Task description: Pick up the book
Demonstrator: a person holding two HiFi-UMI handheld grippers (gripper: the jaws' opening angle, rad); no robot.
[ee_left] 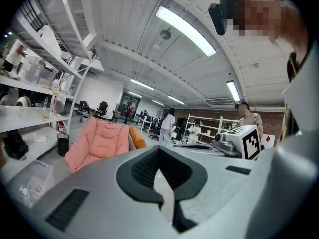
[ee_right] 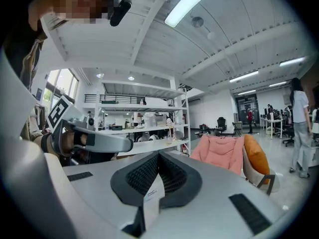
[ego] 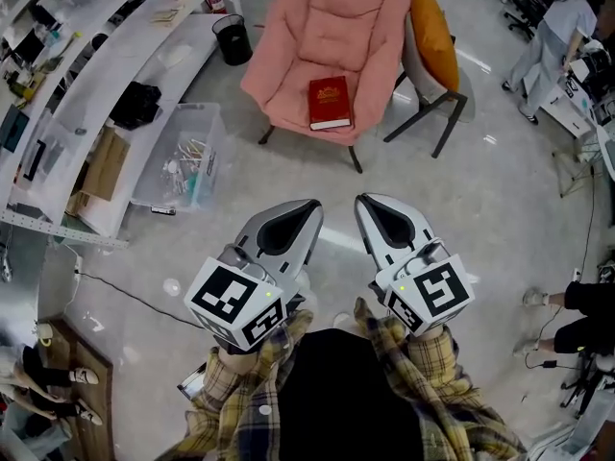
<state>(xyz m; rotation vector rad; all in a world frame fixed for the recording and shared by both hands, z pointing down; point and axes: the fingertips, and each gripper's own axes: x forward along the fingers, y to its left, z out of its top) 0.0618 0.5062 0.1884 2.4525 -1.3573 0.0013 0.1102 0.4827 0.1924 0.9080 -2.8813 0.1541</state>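
The book (ego: 330, 102), a red hardcover with gold print, lies flat on the seat of the pink chair (ego: 327, 17), well ahead of you and apart from both grippers. Your left gripper (ego: 306, 209) and right gripper (ego: 369, 206) point level toward it, each with its 2 jaws pressed together and nothing between them. Spread 1 gripper's jaws before you arrive, I'd say, then take the book by its near edge. The quilted seat looks soft and should give, so you can press 1 jaw down beside the stiff cover and slip it under. An orange cushion (ego: 434, 36) leans just beside the chair, and the grey floor (ego: 500, 190) is glossy.
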